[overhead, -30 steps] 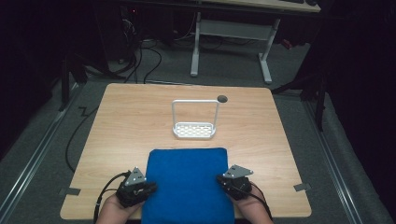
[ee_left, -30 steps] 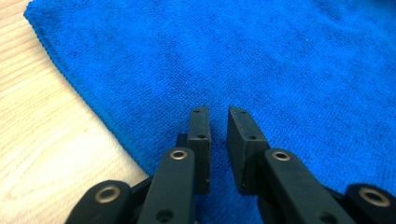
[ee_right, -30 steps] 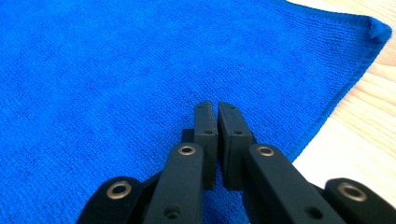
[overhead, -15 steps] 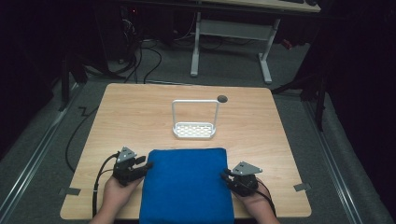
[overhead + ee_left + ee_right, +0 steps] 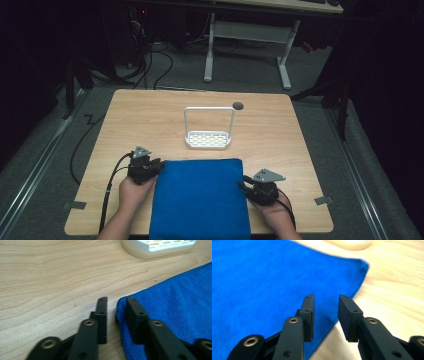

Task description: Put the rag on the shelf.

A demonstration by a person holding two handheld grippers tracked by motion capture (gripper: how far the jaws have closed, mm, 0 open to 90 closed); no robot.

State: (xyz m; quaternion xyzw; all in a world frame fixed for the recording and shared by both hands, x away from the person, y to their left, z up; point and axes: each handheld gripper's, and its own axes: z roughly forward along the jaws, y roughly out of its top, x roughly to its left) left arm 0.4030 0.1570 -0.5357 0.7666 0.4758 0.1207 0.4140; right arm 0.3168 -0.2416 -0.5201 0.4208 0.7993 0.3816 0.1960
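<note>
The blue towel [image 5: 200, 197] lies flat on the table's near edge, just in front of the white rack [image 5: 208, 139]. The left gripper [image 5: 115, 305], jaws just closing yet parted, straddles its far-left corner; the right gripper [image 5: 325, 303], just opening, straddles its right edge, neither pinching. Better to seat each edge deep between the pads before clamping

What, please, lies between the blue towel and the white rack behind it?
Nothing: in the high view, only a bare strip of wooden table separates the blue towel from the white rack.

both grippers [image 5: 159, 165] [image 5: 246, 181] low, jaws parted
</note>
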